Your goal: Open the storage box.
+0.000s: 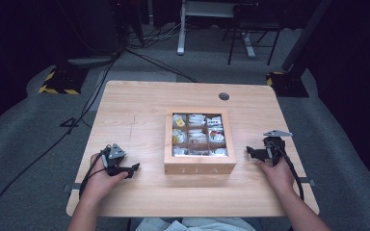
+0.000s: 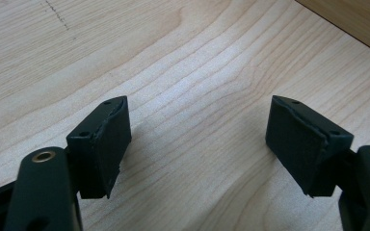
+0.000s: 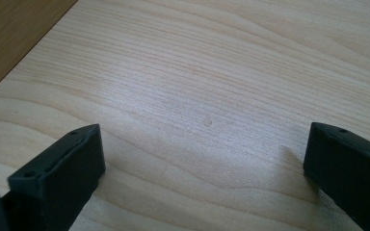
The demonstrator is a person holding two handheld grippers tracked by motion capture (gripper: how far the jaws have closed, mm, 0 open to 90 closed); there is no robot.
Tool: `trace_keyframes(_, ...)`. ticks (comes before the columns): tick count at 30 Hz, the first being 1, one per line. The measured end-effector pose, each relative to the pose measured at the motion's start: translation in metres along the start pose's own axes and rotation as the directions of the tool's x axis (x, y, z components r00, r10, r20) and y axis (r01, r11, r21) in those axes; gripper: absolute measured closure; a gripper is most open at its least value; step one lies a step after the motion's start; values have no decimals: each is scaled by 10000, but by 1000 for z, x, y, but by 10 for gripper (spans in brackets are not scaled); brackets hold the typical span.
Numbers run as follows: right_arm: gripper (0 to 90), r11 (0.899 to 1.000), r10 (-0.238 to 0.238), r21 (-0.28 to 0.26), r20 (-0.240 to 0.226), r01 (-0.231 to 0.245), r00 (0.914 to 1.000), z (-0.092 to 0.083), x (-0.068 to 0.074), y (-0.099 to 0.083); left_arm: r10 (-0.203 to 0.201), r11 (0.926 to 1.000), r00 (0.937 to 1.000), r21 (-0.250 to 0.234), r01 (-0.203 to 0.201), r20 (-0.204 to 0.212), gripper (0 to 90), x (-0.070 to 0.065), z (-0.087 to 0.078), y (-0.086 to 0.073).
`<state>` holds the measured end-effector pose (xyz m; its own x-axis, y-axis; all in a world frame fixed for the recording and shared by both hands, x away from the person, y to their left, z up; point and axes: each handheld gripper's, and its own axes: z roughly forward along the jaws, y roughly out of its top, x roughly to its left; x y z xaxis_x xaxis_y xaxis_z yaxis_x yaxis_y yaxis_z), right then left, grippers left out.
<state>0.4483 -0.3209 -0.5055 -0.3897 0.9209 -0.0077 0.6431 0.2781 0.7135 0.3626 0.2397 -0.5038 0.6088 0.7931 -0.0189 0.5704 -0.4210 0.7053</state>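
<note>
While both hands rest low on the near half of the table, the left tongs lie close to the wood with their jaws spread wide and nothing between them; the left gripper view looks past the two black pads onto bare grain. The right tongs stand likewise wide apart and hold nothing, with plain tabletop between the jaws in the right gripper view. Between the two, a little farther out and near the middle of the table, sits the wooden tea box, apart from both tongs. Its front wall bears faint lettering, and a grid of compartments shows from above, packed with small tea packets; whether a clear lid covers them cannot be told. The box looks stiff and fairly heavy for its size, with smooth walls that could slip under a shallow pinch, so it would best be taken from both sides at once or by a wall edge. The packets look light, thin and crushable, and are best nipped by an upper edge. Beyond the far edge lies grey carpet with cables.
</note>
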Motion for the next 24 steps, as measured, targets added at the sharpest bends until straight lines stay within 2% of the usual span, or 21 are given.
trace_keyframes(5, 18, 10000, 1, 0, -24, -1, 10000, 0, 0, 0, -18, 10000, 10000, 21, 18, -3, 248, 0, 0, 0)
trace_keyframes(8, 177, 9994, 95, -325, 48, -93, 9999, -5, -2, -3, -6, 10000, 10000, 11, 6, 7, 249, 0, 0, 0)
trace_keyframes(9, 177, 9994, 95, -325, 48, -93, 9999, -5, -2, -3, -6, 10000, 10000, 11, 6, 7, 248, 0, 0, 0)
trace_keyframes(11, 299, 9988, 186, -455, 133, -180, 9997, -9, -4, -5, -31, 10000, 10000, 23, 31, 10, 248, 0, 0, 0)
trace_keyframes(12, 415, 9994, 276, -227, 202, -272, 9994, -13, -6, -3, -28, 10000, 10000, 22, 28, 11, 248, 0, 0, 0)
trace_keyframes(14, 470, 9994, 329, -72, 301, -327, 9990, -17, -8, -2, -35, 10000, 10000, 22, 35, 15, 248, 0, 0, 0)
trace_keyframes(17, 513, 9989, 429, -210, 228, -425, 9988, -23, -9, 0, -34, 10000, 10000, 22, 33, 13, 248, 0, 0, 0)
trace_keyframes(18, 528, 9974, 538, -491, 134, -531, 9985, -30, -11, 2, -29, 10000, 10000, 23, 29, 8, 248, 0, 0, 0)
trace_keyframes(20, 551, 9957, 663, -650, -8, -662, 9978, -36, -11, 5, -30, 10000, 10000, 21, 30, 11, 248, 0, 0, 0)
trace_keyframes(24, 554, 9947, 506, -891, -103, -513, 9987, -43, -9, 7, -26, 10000, 10000, 20, 26, 10, 248, 0, 0, 0)
